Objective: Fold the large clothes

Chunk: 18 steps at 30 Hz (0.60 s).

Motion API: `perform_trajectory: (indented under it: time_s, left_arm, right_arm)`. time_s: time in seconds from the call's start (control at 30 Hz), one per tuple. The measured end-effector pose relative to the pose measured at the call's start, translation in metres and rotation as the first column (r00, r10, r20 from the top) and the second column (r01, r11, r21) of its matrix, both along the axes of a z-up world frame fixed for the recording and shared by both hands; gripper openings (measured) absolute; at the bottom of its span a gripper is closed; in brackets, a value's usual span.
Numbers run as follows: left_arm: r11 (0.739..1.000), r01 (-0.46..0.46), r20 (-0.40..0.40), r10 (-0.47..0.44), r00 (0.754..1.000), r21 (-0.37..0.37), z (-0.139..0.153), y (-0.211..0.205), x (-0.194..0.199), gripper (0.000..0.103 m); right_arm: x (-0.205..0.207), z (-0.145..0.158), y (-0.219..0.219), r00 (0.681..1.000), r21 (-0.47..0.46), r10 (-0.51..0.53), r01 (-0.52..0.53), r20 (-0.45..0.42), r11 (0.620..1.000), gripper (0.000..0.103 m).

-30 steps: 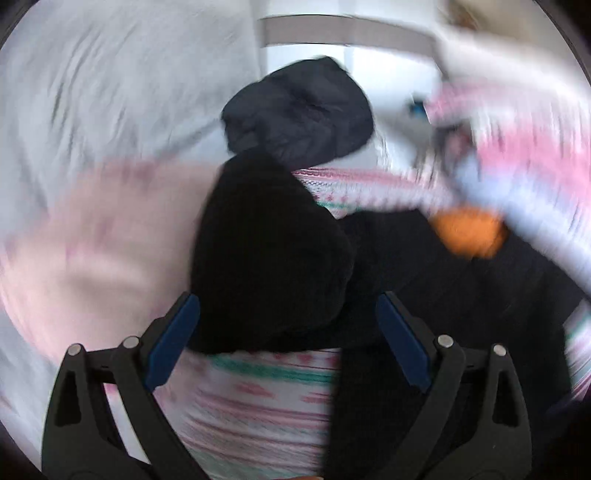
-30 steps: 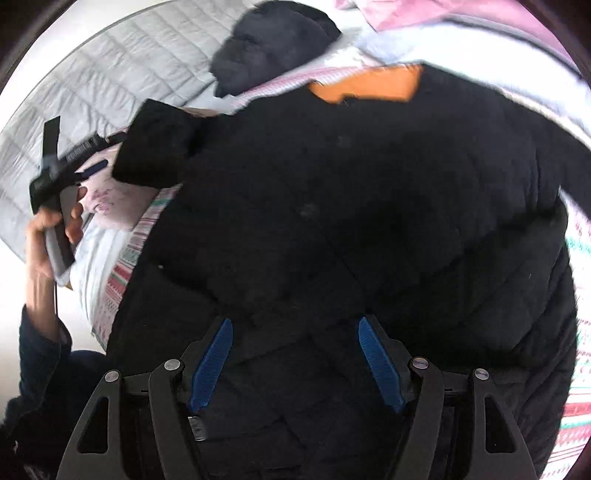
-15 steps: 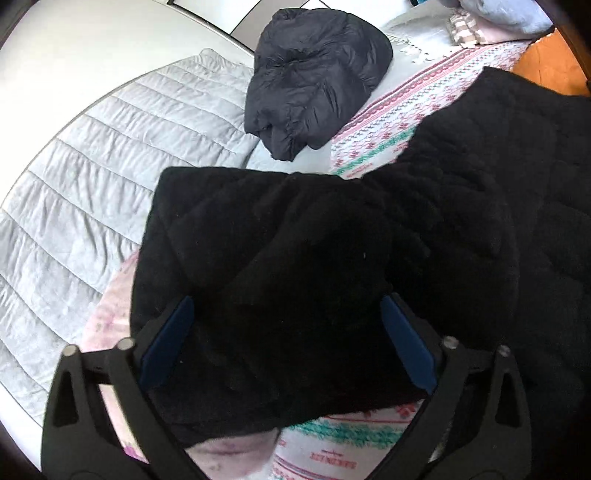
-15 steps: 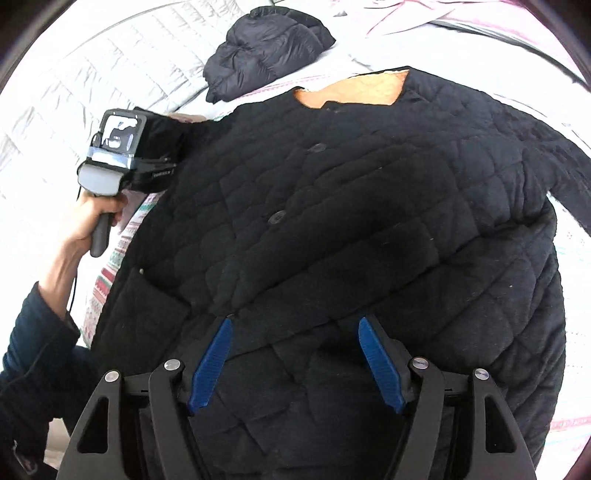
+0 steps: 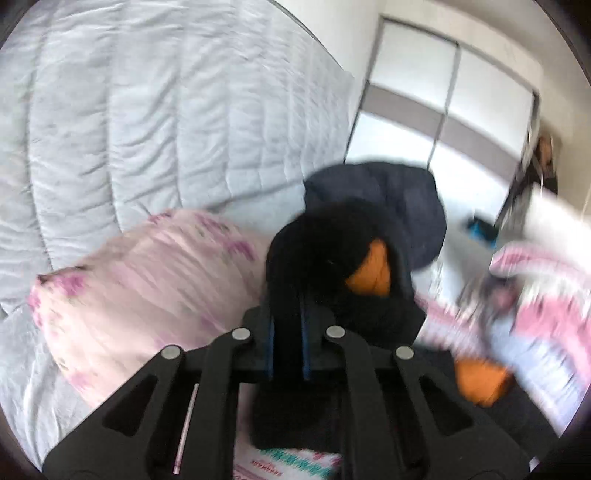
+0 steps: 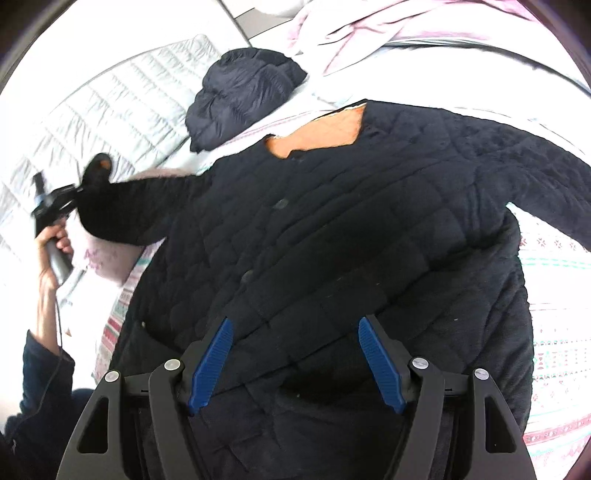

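Note:
A black quilted jacket (image 6: pixel 351 229) with orange lining lies front up on the patterned bed cover, collar at the far end. My left gripper (image 5: pixel 287 306) is shut on the cuff of its left sleeve (image 5: pixel 332 266) and holds it lifted; orange lining shows inside the cuff. In the right wrist view the left gripper (image 6: pixel 75 190) holds that sleeve (image 6: pixel 140 210) stretched out to the left. My right gripper (image 6: pixel 293 354) is open above the jacket's lower front, holding nothing.
A dark navy puffer jacket (image 6: pixel 243 96) lies bunched beyond the collar. A pink pillow (image 5: pixel 147 288) sits left of the sleeve. A grey quilted duvet (image 5: pixel 147 110) covers the far left. Pink and white bedding (image 6: pixel 388 29) is piled at the back right.
My left gripper has closed on the sleeve cuff and lifted it, pulling the sleeve out to the left. My right gripper has stayed open over the jacket's lower front.

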<state>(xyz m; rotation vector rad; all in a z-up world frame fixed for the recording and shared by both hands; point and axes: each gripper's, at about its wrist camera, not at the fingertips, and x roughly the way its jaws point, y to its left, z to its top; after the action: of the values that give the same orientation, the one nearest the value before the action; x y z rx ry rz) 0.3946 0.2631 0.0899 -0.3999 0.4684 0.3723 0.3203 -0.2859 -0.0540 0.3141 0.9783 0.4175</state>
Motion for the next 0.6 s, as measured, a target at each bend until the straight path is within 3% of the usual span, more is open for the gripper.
perform_trajectory:
  time_s: [0.07,0.2,0.3,0.5,0.6]
  left_arm:
    - [0.998,-0.007,-0.005,0.006,1.0,-0.066,0.007,0.014,0.003,0.011]
    - [0.991,-0.018,-0.027,0.015,1.0,-0.13,-0.001,0.022,0.006,0.01]
    - [0.968,0.002,0.043,0.009,0.999,-0.251,0.001,0.028,-0.005,0.01]
    - [0.935,0.185,0.136,-0.149,0.979,-0.303,0.038,-0.038,0.011,0.01]
    - [0.877,0.323,0.194,-0.269,0.943,-0.357,0.053,-0.09,0.024,0.01]
  right_arm:
    - [0.001,-0.001,-0.004,1.0,0.004,-0.009,0.009,-0.001,1.0,0.072]
    - [0.007,-0.004,-0.009,1.0,0.023,-0.02,0.02,-0.01,1.0,0.072]
    - [0.01,-0.001,-0.008,1.0,0.038,-0.013,0.013,-0.002,0.999,0.072]
    - [0.016,-0.007,-0.01,0.999,0.064,-0.025,0.027,-0.038,0.998,0.072]
    - [0.019,-0.01,-0.017,0.997,0.07,-0.05,0.054,-0.052,0.996,0.072]
